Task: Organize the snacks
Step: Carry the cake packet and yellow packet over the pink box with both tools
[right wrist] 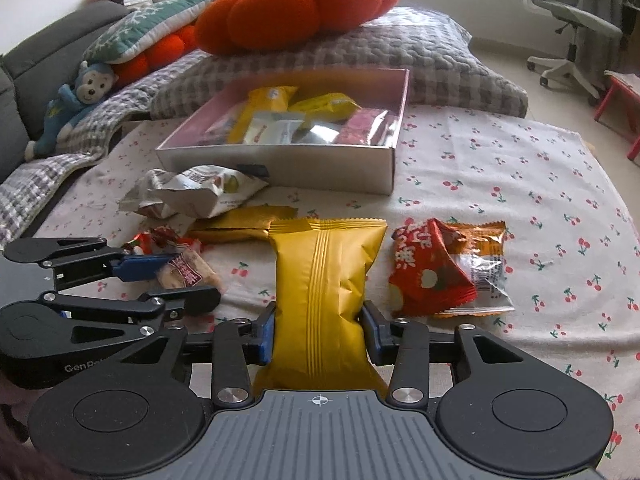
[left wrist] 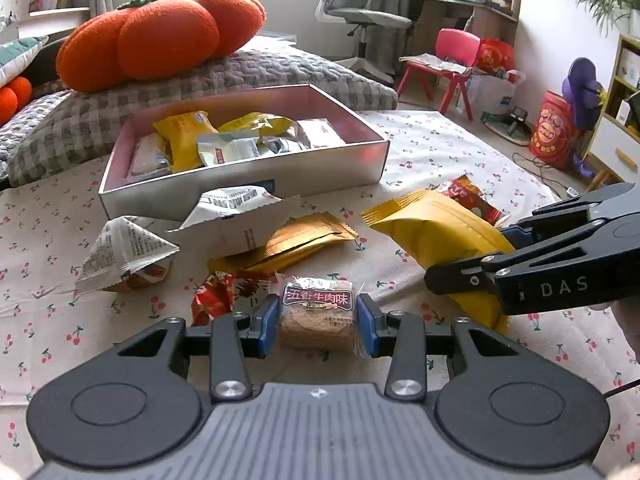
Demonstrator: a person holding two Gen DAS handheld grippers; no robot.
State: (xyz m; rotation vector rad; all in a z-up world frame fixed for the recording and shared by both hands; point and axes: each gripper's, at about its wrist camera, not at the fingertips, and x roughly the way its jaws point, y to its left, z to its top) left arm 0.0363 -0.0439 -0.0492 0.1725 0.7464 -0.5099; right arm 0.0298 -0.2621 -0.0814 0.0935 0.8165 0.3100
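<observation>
I have two snacks in hand, both on the cherry-print cloth (right wrist: pixel 500 168) in front of the open box (left wrist: pixel 248 184): a clear-wrapped biscuit pack (left wrist: pixel 318 320) and, to its right, a fat yellow pouch (right wrist: pixel 324 280). My worry is the pouch: it is puffy and slick, so a pinch on its waist could let it slide out on the way to the box, or a harder squeeze could burst it. The biscuit wrapper could tear or the biscuits crack. The left gripper (left wrist: pixel 318 322) is clamped on the biscuit pack, its blue pads against both sides. The right gripper (right wrist: pixel 319 330) is closed on the pouch, denting it. Loose packets lie nearer the box and could snag.
</observation>
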